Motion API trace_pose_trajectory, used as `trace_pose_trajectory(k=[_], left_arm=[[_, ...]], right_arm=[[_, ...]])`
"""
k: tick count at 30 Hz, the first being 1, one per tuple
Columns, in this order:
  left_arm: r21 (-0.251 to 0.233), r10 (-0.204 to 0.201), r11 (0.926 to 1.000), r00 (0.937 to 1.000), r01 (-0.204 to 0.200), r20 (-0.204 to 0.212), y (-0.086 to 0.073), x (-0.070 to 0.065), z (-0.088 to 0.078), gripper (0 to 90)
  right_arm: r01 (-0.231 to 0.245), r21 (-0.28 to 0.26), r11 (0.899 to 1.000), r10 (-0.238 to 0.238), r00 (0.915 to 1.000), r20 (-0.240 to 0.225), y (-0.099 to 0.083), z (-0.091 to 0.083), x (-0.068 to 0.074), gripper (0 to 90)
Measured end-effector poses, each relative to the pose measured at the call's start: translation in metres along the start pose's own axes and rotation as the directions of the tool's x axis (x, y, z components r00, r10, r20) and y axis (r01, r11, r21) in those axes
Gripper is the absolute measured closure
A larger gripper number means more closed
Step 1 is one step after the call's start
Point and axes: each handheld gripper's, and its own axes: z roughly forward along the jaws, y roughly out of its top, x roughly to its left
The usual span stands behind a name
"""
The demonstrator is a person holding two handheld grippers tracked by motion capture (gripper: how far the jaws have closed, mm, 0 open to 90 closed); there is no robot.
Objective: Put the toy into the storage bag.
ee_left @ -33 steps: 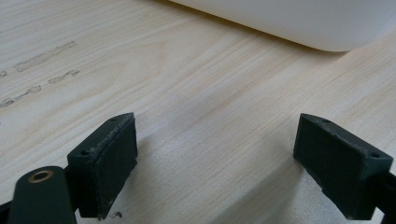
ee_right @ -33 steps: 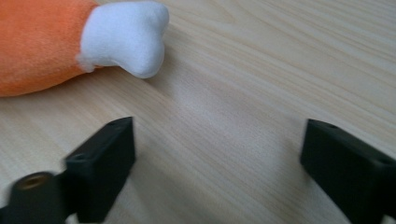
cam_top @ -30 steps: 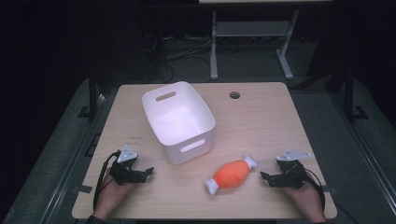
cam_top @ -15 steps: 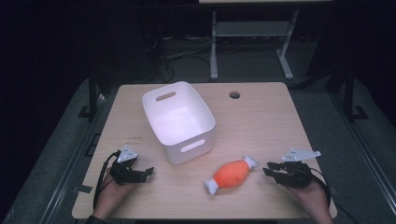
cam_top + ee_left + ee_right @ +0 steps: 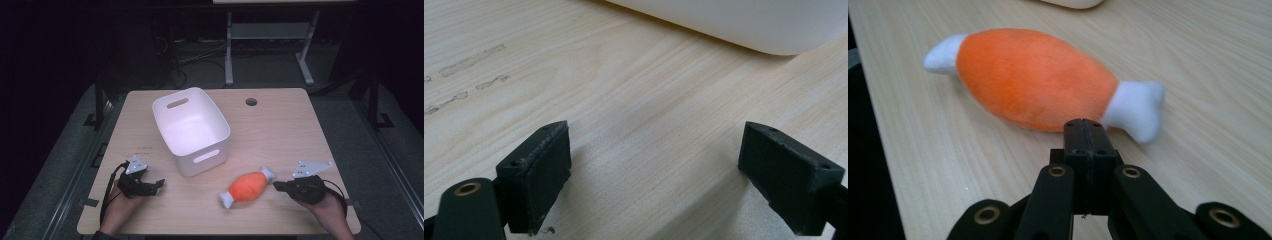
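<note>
1. Closing within the last half second, the right gripper (image 5: pixel 1083 131) now has its jaws pressed flat together with nothing between them; against the earlier frames its hand sits slightly higher, while the left gripper (image 5: pixel 159 184) has kept its place.
2. Just beyond the shut jaws lies the orange plush drumstick toy with white bone ends (image 5: pixel 1033 77) — at about nine o'clock of that gripper in the high view, untouched.
3. Left gripper's jaws stand wide apart over bare wood.
4. A white plastic bin with handle slots (image 5: pixel 192 131) stands at the toy's eleven o'clock on the pale wooden table (image 5: pixel 280 130) — dark room around.
</note>
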Motion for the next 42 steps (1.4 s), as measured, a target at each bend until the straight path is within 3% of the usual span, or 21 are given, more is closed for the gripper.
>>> trace_pose_trajectory(k=[13, 25, 42], left_arm=[[0.0, 0.0, 1.0, 1.0, 0.0, 0.0, 0.0, 0.0, 0.0, 12.9], [0.0, 0.0, 1.0, 1.0, 0.0, 0.0, 0.0, 0.0, 0.0, 12.9], [0.001, 0.0, 1.0, 1.0, 0.0, 0.0, 0.0, 0.0, 0.0, 12.9]], right_arm=[[0.064, 0.021, 0.998, -0.061, 0.9937, -0.094, 0.014, 0.013, 0.018, 89.8], [0.13, 0.04, 0.991, -0.122, 0.9768, -0.176, 0.029, 0.034, 0.038, 89.8], [0.204, 0.071, 0.976, -0.181, 0.9526, -0.245, 0.046, 0.066, 0.051, 89.8]])
